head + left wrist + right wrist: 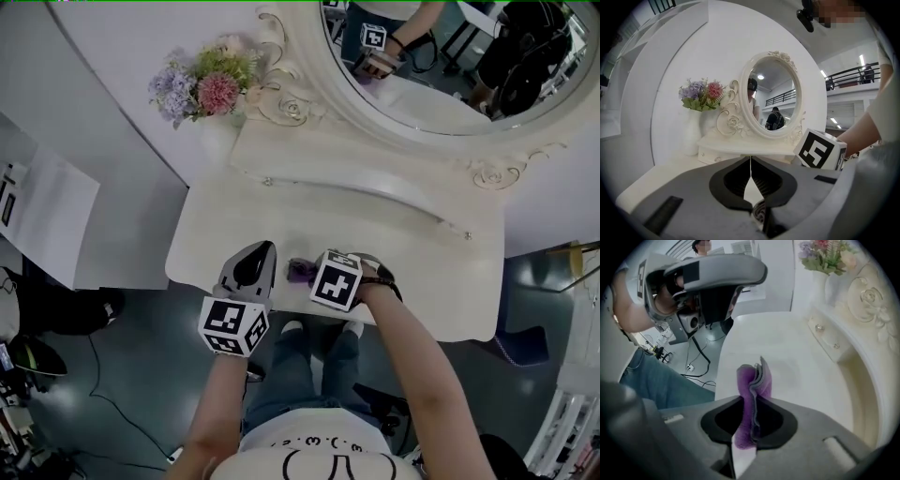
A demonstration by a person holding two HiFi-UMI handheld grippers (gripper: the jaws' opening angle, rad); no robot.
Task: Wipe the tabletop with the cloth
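Observation:
A folded purple cloth (754, 380) stands upright between the jaws of my right gripper (751, 404), which is shut on it just above the white tabletop (787, 348). In the head view the cloth (301, 272) shows near the table's front edge, left of the right gripper's marker cube (336, 279). My left gripper (261, 253) hovers over the front left of the tabletop (403, 244), close beside the cloth. Its jaws meet in a thin line with nothing between them (750, 161). It also appears overhead in the right gripper view (717, 273).
An oval mirror (450, 84) on an ornate white frame rises at the back of the table. A small drawer shelf (356, 173) runs beneath it. A white vase of flowers (202, 89) stands at the back left. Dark floor with cables (103, 394) lies below the front edge.

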